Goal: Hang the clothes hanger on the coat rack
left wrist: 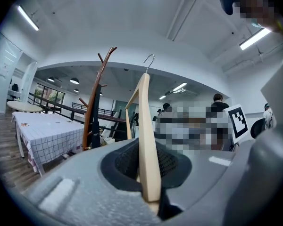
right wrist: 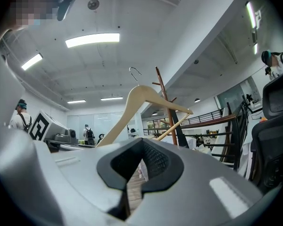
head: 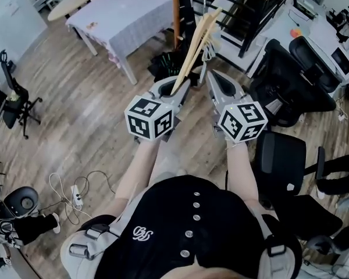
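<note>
Judging the wooden hanger (left wrist: pixel 145 107) light and stiff, I had the left gripper (head: pixel 178 88) clamped on its arm, with the right gripper (right wrist: pixel 140 150) narrowly parted and empty.

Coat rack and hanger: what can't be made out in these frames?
- Coat rack top: head view, cut off by the upper edge.
- Coat rack base: left gripper view, hidden behind the left gripper body.
- Wooden hanger lower end: left gripper view, buried between the jaws.
</note>
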The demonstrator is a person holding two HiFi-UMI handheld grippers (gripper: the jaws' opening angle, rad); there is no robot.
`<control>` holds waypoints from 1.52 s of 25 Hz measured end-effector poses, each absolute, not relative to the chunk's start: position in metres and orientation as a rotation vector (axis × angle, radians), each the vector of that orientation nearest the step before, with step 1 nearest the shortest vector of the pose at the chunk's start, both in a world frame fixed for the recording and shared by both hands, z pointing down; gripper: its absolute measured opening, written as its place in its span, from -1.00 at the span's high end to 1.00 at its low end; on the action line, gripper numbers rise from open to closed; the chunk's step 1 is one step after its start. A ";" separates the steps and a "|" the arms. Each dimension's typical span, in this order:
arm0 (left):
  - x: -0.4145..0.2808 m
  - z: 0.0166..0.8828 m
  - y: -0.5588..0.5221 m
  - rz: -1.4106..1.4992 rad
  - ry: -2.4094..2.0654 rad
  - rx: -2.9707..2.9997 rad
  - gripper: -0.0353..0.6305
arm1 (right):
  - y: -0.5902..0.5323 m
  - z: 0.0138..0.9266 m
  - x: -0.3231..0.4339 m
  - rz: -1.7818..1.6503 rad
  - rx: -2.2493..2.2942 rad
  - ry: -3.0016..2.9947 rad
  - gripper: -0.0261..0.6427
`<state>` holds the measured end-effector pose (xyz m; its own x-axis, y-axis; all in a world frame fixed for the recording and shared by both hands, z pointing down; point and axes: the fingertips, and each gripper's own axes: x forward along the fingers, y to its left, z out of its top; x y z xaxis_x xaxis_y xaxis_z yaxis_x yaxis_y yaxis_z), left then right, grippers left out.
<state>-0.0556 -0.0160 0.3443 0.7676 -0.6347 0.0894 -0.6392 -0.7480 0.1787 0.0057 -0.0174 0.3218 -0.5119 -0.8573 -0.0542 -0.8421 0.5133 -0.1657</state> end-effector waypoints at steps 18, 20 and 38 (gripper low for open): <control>-0.043 0.358 -0.136 -0.018 -0.993 2.722 0.80 | -0.131 0.335 0.024 -0.191 -1.475 2.637 0.93; -0.036 0.355 -0.156 -0.032 -0.990 2.725 0.80 | -0.153 0.332 0.031 -0.177 -1.476 2.641 0.93; 0.017 0.336 -0.317 -0.132 -1.074 2.688 0.80 | -0.322 0.310 0.073 -0.099 -1.374 2.731 0.93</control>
